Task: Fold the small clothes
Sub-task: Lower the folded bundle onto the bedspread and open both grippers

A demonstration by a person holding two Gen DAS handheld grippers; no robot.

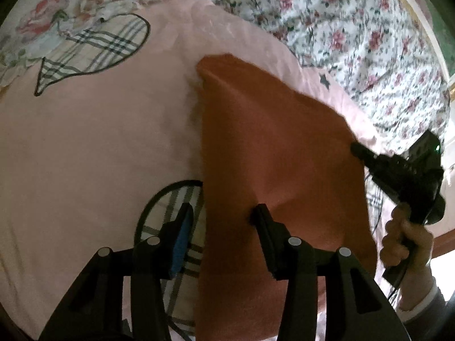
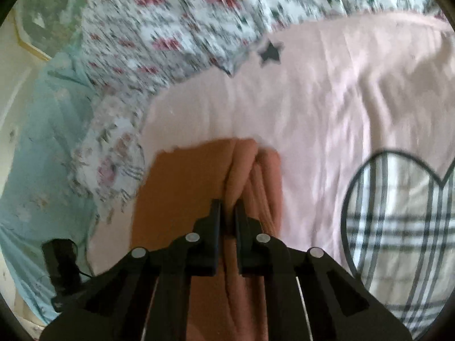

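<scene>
The orange cloth lies on our pink blanket, partly folded.
Our right claw pinches its bunched edge; our left claw stands apart. More folds remain.

Right wrist view: the floral quilt and the pale blue fabric at the left are motion-blurred; their print cannot be read. The black device at lower left is partly hidden behind the gripper body and cannot be identified. The plaid heart patch is cut off by the right edge.

Left wrist view: the orange garment runs under the gripper frame; its near edge is hidden. The person's hand is cut off at the sleeve.
</scene>
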